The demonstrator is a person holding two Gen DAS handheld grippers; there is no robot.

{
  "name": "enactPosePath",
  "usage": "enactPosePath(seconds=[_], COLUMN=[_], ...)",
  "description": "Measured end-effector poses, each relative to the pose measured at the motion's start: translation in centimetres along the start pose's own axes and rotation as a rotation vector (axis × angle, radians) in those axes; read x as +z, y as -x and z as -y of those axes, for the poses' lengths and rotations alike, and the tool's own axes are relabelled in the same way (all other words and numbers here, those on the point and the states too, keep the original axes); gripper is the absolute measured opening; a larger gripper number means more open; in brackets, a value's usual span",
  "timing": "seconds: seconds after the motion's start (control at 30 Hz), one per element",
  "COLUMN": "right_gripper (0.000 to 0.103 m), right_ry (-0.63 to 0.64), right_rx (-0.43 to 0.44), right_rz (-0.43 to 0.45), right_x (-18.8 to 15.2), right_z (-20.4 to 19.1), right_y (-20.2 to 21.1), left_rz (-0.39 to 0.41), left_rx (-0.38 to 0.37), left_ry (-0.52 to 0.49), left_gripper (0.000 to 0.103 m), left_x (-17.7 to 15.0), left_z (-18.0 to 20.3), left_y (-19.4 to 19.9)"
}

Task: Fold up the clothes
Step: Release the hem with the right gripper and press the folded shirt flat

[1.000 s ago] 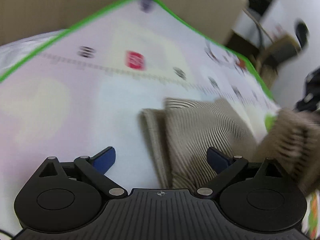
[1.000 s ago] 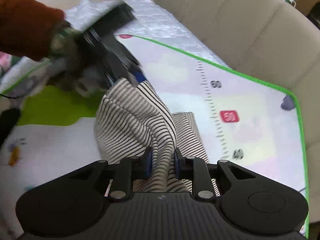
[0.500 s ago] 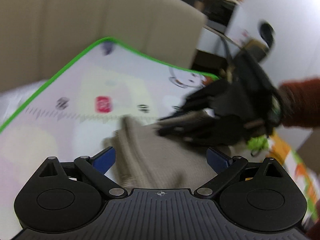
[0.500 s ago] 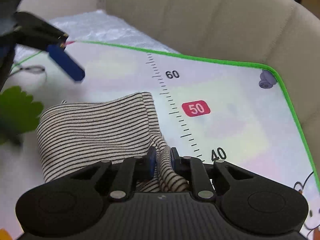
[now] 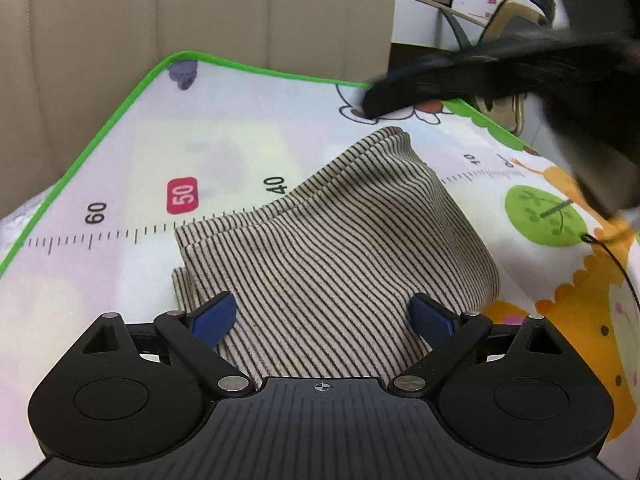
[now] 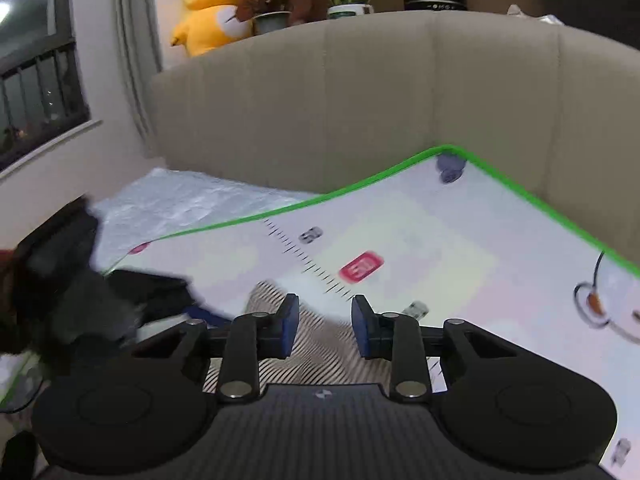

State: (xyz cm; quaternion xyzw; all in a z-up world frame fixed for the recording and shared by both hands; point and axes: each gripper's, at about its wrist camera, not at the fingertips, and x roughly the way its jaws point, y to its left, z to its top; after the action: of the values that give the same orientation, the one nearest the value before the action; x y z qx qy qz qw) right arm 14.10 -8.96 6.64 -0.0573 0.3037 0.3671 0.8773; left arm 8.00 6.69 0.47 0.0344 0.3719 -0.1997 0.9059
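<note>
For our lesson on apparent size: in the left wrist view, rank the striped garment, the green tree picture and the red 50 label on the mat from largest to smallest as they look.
1. striped garment, by far the largest
2. green tree picture
3. red 50 label, smallest

beige black-striped knit garment (image 5: 340, 240): soft ribbed cloth, matt
green-edged printed play mat (image 5: 240, 120): smooth, faint sheen
beige sofa back (image 6: 360, 100): matt upholstery with seams
black left gripper (image 5: 322, 316): matt plastic, ridged body, blue pads (image 5: 212, 318)
yellow duck toy (image 6: 206, 12), upper left: plush

Folded striped garment (image 5: 336, 256) on mat (image 5: 240, 128)
</note>
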Motion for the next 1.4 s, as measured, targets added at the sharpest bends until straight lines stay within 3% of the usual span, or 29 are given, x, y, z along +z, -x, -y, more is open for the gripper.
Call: enactPosePath(seconds=[0.13,0.23,0.37,0.47,0.6,0.73,0.9,0.93,1.07,1.4], right_gripper=[0.029,0.033,0.034,0.034,0.035,0.035,0.035,0.035,0.037,0.043], right_ry=[0.055,0.075,-0.004,-0.039,-0.092,-0.080,-0.102,-0.108,-0.161,-0.157], right_rx=[-0.079,-0.109,-0.082,-0.067,-0.059,-0.066,-0.112,-0.126,-0.173,-0.181], right_rz=[-0.111,-0.126,-0.143,-0.130,-0.116,-0.101,0.001,-0.003,-0.153,-0.125], right_x=[-2.9,-5.0,-4.3,-4.9,-5.0,-4.2,-2.4,-2.2,-3.9,-4.0], right_z=[0.3,1.3,2.3,2.9,3.3,3.3,3.4,3.6,4.4,4.8], right_y=[-3.7,-6.7,-6.7,-6.4,-5.8,-5.3,-3.1,-3.4,-8.0,-7.6], left_rz=[-0.005,-0.012,-0.055,-0.114,-0.106,-0.100,-0.096,-0.098,-0.097,-0.106], left_rx=[0.008,0.041,0.056,0.066,0.073,0.067,0.046,0.040,0.027,0.026], left_ry=[0.049,0.067,0.031,-0.156,-0.234,-0.151,-0.108,-0.111,-0.097,-0.095], left_gripper=[0.098,0.098,0.093,0.093,0.093,0.092,0.096,0.096,0.097,0.097], left_x=[0.5,0.9,2.4,5.0,7.6,6.3,4.8,5.0,4.7,4.4], left_z=[-0.7,-1.0,-0.9,-0.3,0.0,-0.2,-0.4,-0.4,-0.9,-1.0], left_y=[-0.6,-1.0,-0.1,0.5,-1.0,-3.4,-4.2,-4.1,-4.1,-4.2])
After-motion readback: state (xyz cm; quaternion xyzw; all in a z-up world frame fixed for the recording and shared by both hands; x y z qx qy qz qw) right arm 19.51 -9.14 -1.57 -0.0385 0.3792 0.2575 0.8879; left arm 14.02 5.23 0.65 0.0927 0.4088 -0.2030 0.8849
